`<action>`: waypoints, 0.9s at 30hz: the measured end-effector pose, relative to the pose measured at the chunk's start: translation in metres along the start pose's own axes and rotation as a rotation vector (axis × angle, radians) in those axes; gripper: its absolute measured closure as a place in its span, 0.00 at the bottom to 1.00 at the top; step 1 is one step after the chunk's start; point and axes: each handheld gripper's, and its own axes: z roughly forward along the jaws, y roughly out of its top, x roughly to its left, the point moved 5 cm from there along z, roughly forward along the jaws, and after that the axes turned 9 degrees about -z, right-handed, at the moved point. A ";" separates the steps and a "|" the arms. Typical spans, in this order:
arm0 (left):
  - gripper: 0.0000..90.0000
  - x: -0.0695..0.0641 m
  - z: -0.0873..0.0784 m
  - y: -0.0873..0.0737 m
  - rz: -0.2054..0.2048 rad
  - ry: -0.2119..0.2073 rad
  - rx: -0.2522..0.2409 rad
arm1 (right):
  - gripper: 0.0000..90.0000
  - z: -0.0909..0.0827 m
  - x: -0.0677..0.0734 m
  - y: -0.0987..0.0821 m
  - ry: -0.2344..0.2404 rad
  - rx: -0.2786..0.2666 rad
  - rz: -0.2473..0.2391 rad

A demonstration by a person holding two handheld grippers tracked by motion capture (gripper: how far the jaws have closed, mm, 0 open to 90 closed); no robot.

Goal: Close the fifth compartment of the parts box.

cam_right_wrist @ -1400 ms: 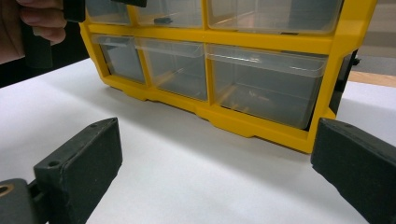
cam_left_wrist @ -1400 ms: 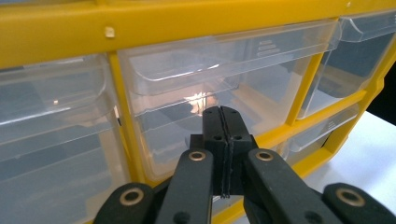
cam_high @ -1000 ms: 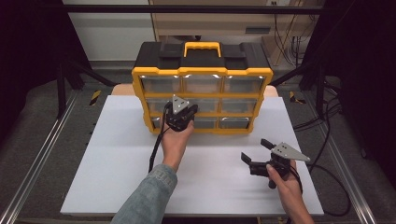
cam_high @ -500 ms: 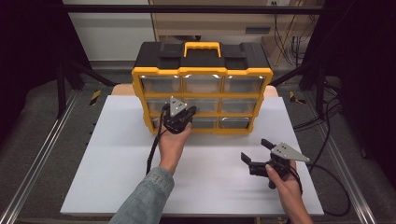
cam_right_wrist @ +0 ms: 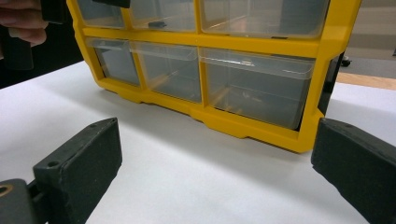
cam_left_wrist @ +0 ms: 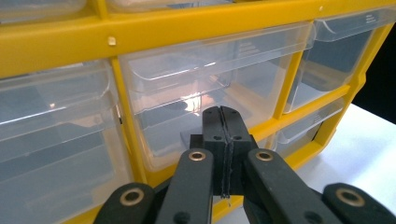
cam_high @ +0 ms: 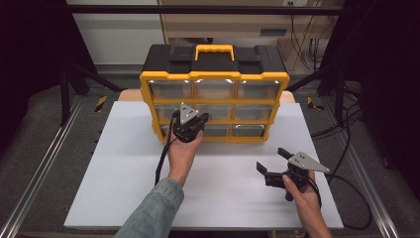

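At the bench's [cam_high: 124,198] far edge, the high view showed the drawer cabinet [cam_high: 214,74]; my left gripper [cam_high: 194,124] sat against its middle row. Along my left gripper, the jaws were clenched on nothing before a clear drawer [cam_left_wrist: 205,79], probably to nudge it. My right gripper [cam_right_wrist: 215,186] gaped, idle over white bench.
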 end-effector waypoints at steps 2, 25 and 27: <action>1.00 0.000 -0.001 0.001 0.003 0.003 -0.002 | 0.02 0.000 0.000 0.000 -0.001 0.000 0.001; 1.00 -0.002 -0.011 0.006 0.015 -0.015 -0.018 | 0.03 0.001 0.000 -0.001 0.000 0.005 -0.013; 1.00 -0.003 -0.012 0.007 0.011 -0.022 -0.025 | 0.02 0.002 0.000 -0.001 0.000 0.006 -0.016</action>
